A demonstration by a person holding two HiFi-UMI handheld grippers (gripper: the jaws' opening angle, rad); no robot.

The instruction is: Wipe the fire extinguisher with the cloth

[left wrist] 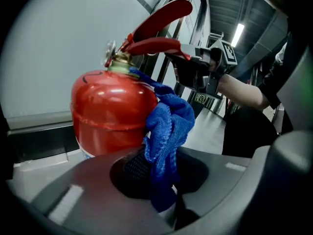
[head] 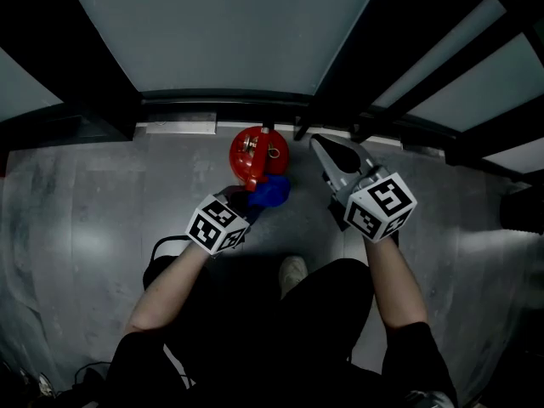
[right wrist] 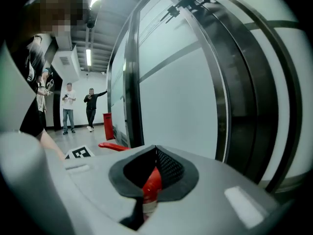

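A red fire extinguisher [head: 253, 156] stands on the grey floor against the glass wall. In the left gripper view its round body [left wrist: 112, 114] fills the middle, with the red handle levers [left wrist: 159, 31] above. My left gripper [head: 249, 199] [left wrist: 157, 182] is shut on a blue cloth [head: 271, 192] [left wrist: 167, 126], which lies against the extinguisher's right side. My right gripper [head: 317, 143] [right wrist: 151, 182] is shut on a red handle lever [right wrist: 150, 186] and also shows in the left gripper view [left wrist: 205, 65].
The glass wall [head: 229, 32] with dark frames [head: 340, 66] rises just behind the extinguisher. My shoe [head: 292, 271] and a black cable [head: 160, 252] are on the floor near me. Two people [right wrist: 68, 106] and a red box [right wrist: 106, 126] stand far down the corridor.
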